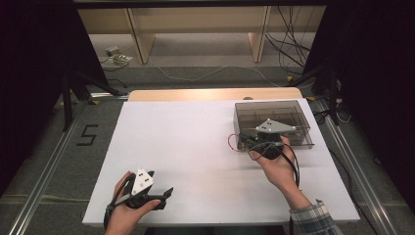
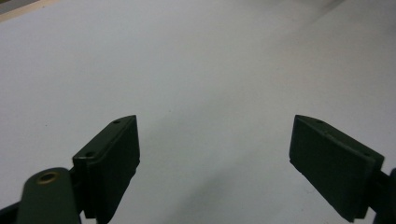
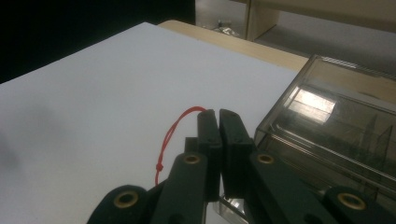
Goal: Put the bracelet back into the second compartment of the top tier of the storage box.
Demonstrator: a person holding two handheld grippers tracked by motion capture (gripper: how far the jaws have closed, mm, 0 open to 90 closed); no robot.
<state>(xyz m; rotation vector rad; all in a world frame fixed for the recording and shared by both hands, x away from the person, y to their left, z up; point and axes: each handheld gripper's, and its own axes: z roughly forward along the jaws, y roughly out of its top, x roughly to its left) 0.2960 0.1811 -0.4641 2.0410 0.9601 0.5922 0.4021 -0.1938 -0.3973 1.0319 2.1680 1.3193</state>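
Note:
A thin red string (image 3: 172, 129) with a small knot loops out from the tip of my right gripper (image 3: 218, 112), whose jaws are pressed together on it. From above, the red string (image 1: 230, 143) curls just left of the right gripper (image 1: 244, 139), at the front left corner of a smoky clear plastic compartment box (image 1: 273, 113). That box (image 3: 337, 116) has its lid down and sits close on the gripper's right side. My left gripper (image 1: 165, 198) rests low at the table's front left. Its jaws (image 2: 215, 122) stand wide apart over bare white surface with nothing between them.
The white tabletop (image 1: 186, 142) stretches between the two hands, with a wooden edge (image 1: 210, 94) behind it. Metal rails run along both sides on the floor, and cables (image 1: 288, 49) lie beyond the table near wooden shelving.

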